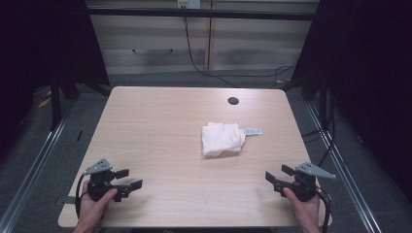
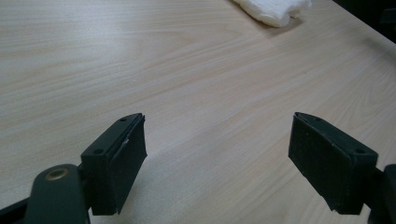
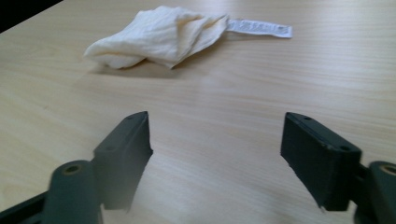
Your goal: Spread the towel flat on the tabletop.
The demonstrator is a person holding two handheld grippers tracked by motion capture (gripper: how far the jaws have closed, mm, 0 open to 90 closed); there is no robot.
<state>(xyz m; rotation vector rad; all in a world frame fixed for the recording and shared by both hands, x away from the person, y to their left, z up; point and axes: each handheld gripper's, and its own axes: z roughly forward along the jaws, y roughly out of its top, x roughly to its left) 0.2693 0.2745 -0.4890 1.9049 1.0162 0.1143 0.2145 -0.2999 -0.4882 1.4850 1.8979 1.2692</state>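
Observation:
A crumpled white cloth point(image 1: 222, 138) with a printed label point(image 1: 253, 131) at its right side lies right of the middle of the wooden table point(image 1: 160, 126). My left gripper point(image 1: 128, 178) rests near the front left corner, open, with bare wood between its jaws. Near the front right corner my right gripper point(image 1: 277, 174) is open too, pointing towards the cloth. In the right gripper view the cloth point(image 3: 159, 35) and its label point(image 3: 259, 27) lie ahead of the open gripper point(image 3: 217, 156). In the left gripper view the cloth point(image 2: 273, 9) sits at the top edge, far beyond the open gripper point(image 2: 217, 158).
A dark round cable hole point(image 1: 233, 101) sits near the table's far edge. Dark curtains stand on both sides, and cables run along the floor behind the table. A metal rail point(image 1: 34, 165) lies on the floor at the left.

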